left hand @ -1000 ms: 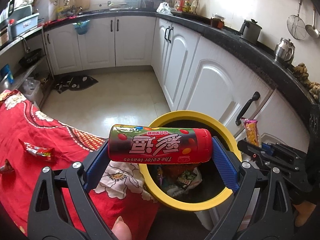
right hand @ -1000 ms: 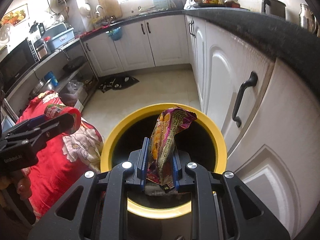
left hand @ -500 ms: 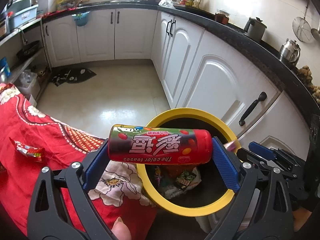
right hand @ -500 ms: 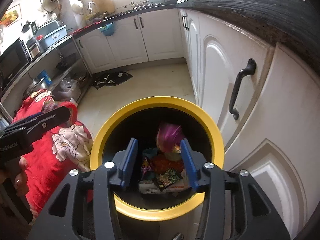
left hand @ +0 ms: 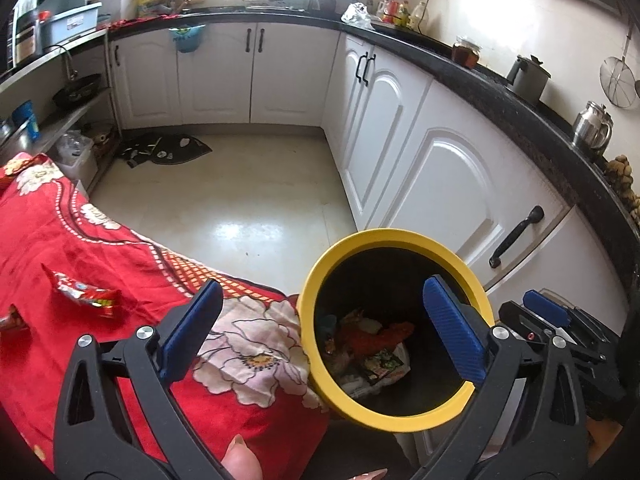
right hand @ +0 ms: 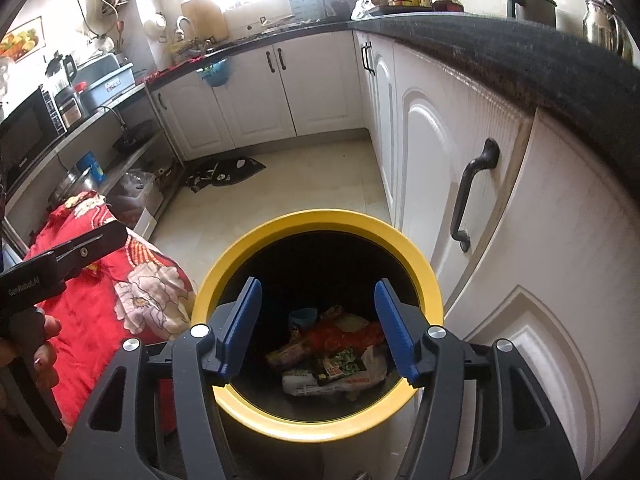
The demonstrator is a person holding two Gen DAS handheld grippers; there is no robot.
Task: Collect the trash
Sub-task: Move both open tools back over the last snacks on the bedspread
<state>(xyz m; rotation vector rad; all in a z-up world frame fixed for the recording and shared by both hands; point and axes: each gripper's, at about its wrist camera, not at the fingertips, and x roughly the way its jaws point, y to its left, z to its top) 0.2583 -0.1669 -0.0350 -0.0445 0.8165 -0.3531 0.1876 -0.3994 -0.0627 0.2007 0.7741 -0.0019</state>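
A yellow-rimmed black trash bin point(left hand: 316, 280) stands on the floor between the red-clothed table and the white cabinets; it also shows in the right wrist view point(right hand: 434, 288). Several wrappers and a red piece lie inside the bin point(left hand: 372, 344) point(right hand: 332, 344). My left gripper point(left hand: 320, 332) is open and empty above the bin's left rim. My right gripper point(right hand: 318, 328) is open and empty over the bin's mouth. A red snack wrapper point(left hand: 86, 296) lies on the red floral cloth point(left hand: 80, 240) to the left, with another bit of wrapper at the left edge point(left hand: 12, 318).
White cabinets point(left hand: 440, 184) with black handles run close along the bin's right side under a dark counter point(left hand: 520, 112). A pale tiled floor point(left hand: 240, 200) stretches beyond, with a dark mat point(left hand: 164, 152) near shelving on the left.
The left gripper has opened and the red candy tube is gone from its jaws. The right gripper opened earlier and let the purple snack wrapper fall into the bin.
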